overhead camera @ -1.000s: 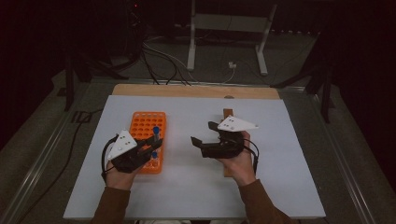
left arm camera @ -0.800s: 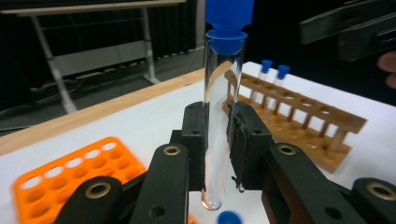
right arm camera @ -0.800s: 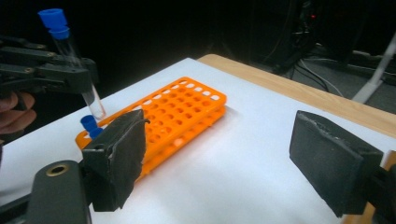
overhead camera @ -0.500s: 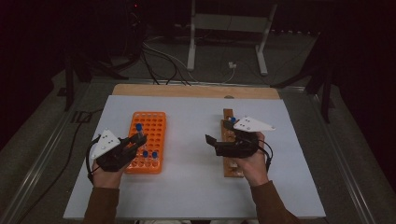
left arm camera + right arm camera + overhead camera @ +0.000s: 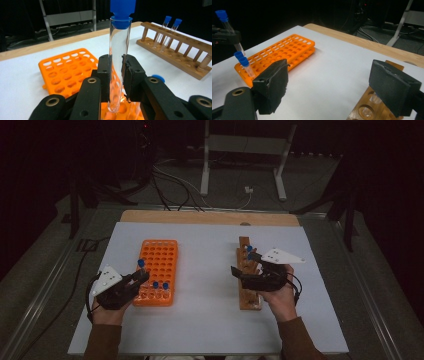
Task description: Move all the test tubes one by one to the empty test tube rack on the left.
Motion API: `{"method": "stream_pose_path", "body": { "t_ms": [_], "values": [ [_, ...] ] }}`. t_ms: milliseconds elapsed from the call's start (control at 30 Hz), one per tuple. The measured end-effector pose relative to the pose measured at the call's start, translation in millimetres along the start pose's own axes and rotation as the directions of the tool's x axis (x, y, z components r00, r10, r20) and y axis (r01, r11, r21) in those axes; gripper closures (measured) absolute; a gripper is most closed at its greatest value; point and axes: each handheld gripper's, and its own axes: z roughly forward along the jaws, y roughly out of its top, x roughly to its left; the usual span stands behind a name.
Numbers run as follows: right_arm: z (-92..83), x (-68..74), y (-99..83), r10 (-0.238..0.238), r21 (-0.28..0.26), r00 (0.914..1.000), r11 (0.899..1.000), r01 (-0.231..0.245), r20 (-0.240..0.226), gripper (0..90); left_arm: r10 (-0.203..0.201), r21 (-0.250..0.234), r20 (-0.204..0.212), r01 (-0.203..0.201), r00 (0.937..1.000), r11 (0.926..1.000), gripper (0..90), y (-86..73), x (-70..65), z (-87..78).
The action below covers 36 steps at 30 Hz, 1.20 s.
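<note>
Your left gripper (image 5: 116, 75) clamps a clear glass test tube with blue cap (image 5: 119, 50) mid-barrel, upright above the orange plastic rack (image 5: 67, 72). Your right gripper (image 5: 337, 85) stands wide and empty over the wooden rack (image 5: 247, 275). Glass is light, slick, brittle: squeeze gently at the barrel.

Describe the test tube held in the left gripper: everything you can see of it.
The test tube is a clear, glass-like cylinder with a rounded bottom and a blue cap. It looks empty. It stands upright, clamped at mid-length between the black pads of the left gripper, its bottom just above the near holes of the orange rack. In the high view it sits at the rack's near left edge.
</note>
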Motion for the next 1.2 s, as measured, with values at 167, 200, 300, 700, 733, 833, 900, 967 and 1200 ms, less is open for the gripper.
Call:
{"method": "stream_pose_path", "body": {
  "t_ms": [167, 200, 300, 700, 733, 833, 900, 967, 1200],
  "values": [
    [-2.3, -2.7, -1.7, 0.014, -0.006, 0.9999, 1.000, -0.014, 0.000, 16.3, -0.022, 0.005, 0.003, 0.022, 0.9998, 0.9998, 77.4, -7.3, 3.0, -4.0],
    [-2.6, -2.7, -1.9, 0.014, -0.006, 0.9999, 1.000, -0.014, 0.000, 16.3, -0.025, 0.006, 0.006, 0.025, 0.9997, 0.9997, 77.4, -8.8, 3.1, -4.1],
    [-3.1, -2.4, -2.2, 0.012, -0.007, 0.9999, 1.000, -0.012, 0.000, 16.3, -0.028, 0.019, 0.010, 0.028, 0.9995, 0.9994, 77.3, -13.4, 3.3, -3.6],
    [-7.9, -5.3, -4.1, 0.013, -0.017, 0.9999, 1.000, -0.013, 0.002, 16.5, -0.002, 0.085, 0.054, -0.003, 0.9985, 0.9964, 77.3, -27.1, -6.2, 12.8],
    [-8.2, -5.5, -4.0, 0.014, -0.019, 0.9999, 1.000, -0.014, 0.002, 16.5, 0.002, 0.089, 0.055, -0.006, 0.9985, 0.9960, 77.3, -27.6, -6.8, 13.5],
    [-8.6, -6.0, -4.1, 0.011, -0.020, 0.9999, 1.000, -0.011, 0.001, 16.6, 0.004, 0.107, 0.053, -0.010, 0.9986, 0.9943, 77.3, -31.2, -6.9, 15.8],
    [-8.7, -5.9, -4.3, 0.010, -0.019, 0.9999, 1.000, -0.010, -0.001, 16.7, 0.008, 0.126, 0.054, -0.015, 0.9985, 0.9919, 77.3, -33.5, -7.0, 17.4],
    [-9.0, -5.7, -4.5, 0.010, -0.020, 0.9999, 1.000, -0.010, -0.001, 16.8, 0.009, 0.141, 0.056, -0.017, 0.9984, 0.9899, 77.2, -35.7, -7.2, 18.6],
    [-10.3, -7.1, -5.0, 0.009, -0.023, 1.0000, 1.000, -0.009, -0.003, 17.1, 0.015, 0.189, 0.052, -0.024, 0.9985, 0.9818, 77.2, -41.1, -7.6, 20.4]
  ]
}}
